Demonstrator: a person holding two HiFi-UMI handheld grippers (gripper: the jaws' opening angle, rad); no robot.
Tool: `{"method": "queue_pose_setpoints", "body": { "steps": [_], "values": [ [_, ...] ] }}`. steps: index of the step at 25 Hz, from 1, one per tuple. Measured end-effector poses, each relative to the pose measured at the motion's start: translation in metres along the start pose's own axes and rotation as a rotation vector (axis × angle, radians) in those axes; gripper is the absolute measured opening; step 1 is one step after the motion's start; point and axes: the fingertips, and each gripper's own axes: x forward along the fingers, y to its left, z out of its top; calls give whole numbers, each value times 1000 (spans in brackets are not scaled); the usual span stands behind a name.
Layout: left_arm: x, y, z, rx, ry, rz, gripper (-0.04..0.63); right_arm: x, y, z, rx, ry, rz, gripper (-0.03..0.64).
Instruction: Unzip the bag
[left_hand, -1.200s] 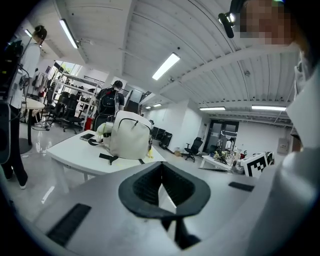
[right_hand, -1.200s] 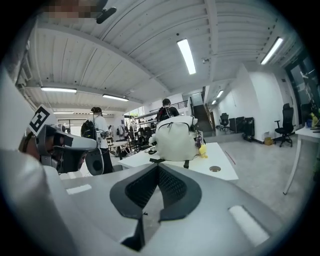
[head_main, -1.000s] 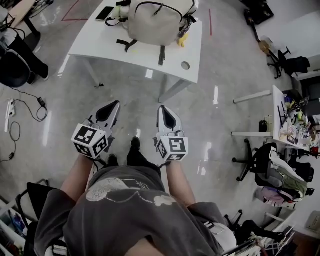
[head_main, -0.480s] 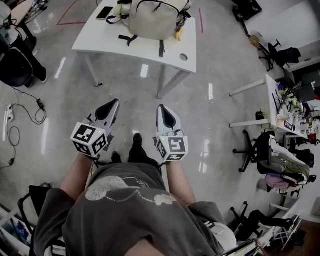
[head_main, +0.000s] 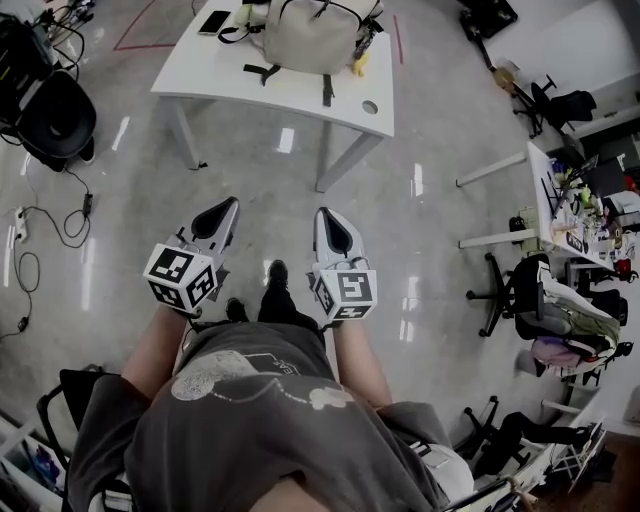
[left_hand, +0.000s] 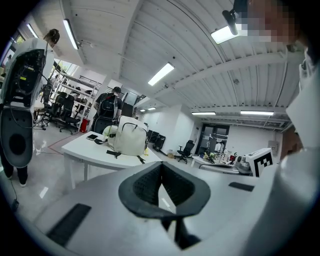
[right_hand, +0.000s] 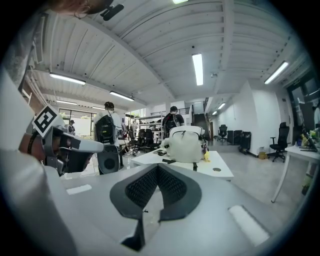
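A cream backpack (head_main: 310, 30) stands upright on a white table (head_main: 220, 75) at the top of the head view, with black straps hanging over the table's near edge. The left gripper view shows the backpack (left_hand: 129, 140) far ahead on the table, and in the right gripper view the backpack (right_hand: 186, 145) is likewise distant. My left gripper (head_main: 228, 208) and right gripper (head_main: 326, 218) are held side by side over the floor, well short of the table. Both are shut with nothing between their jaws.
A phone (head_main: 212, 22) lies on the table's far left part. A round hole (head_main: 371, 106) is in the table's right corner. Black chairs (head_main: 60, 115) stand at the left, cables (head_main: 50, 225) trail on the floor, and cluttered desks and chairs (head_main: 560, 310) fill the right side.
The table and backpack have slid toward the top of the head view and look slightly smaller. Both grippers keep their pose, side by side and shut.
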Motion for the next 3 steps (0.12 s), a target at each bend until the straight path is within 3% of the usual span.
{"method": "queue_pose_setpoints", "body": {
  "steps": [3],
  "values": [
    [-6,1,2,-8,-5,-3,6,-1,6,1,7,0,3,-2]
  ]
}}
